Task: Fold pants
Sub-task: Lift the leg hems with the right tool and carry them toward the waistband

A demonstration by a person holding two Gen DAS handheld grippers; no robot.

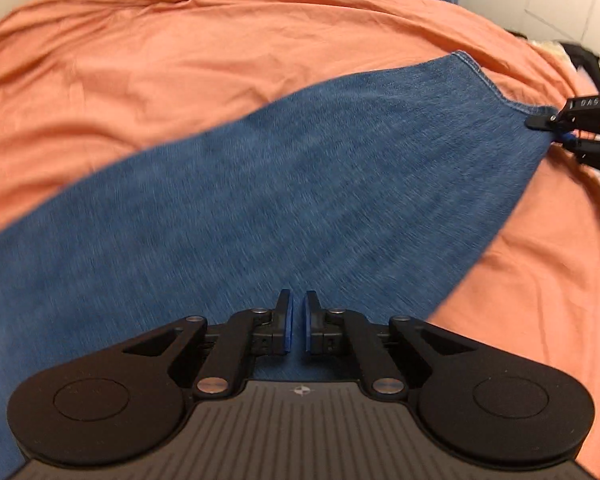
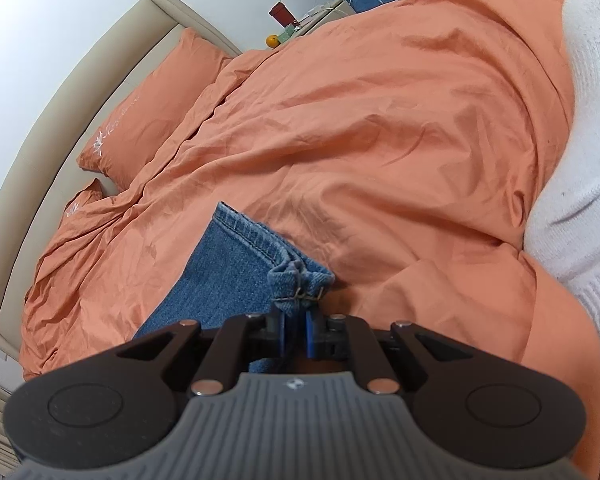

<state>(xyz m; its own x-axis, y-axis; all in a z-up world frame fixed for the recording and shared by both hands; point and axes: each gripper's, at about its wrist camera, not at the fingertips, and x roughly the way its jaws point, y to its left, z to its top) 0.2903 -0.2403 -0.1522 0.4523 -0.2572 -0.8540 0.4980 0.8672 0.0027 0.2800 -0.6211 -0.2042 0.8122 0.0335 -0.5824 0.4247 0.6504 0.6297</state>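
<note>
Our left gripper [image 1: 297, 322], jaws together on nothing, hovers over the jeans [image 1: 260, 200] on the bedspread [image 1: 140, 60]; their long axis runs toward our right gripper [image 2: 296, 330], pinching the hem corner.

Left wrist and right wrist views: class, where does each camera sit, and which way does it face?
Left wrist: behind the left gripper, looking down over the jeans; the right gripper shows at the right edge.
Right wrist: behind the right gripper, shut on the jeans' hem, facing the pillow.
Shared: jeans, duvet.
</note>
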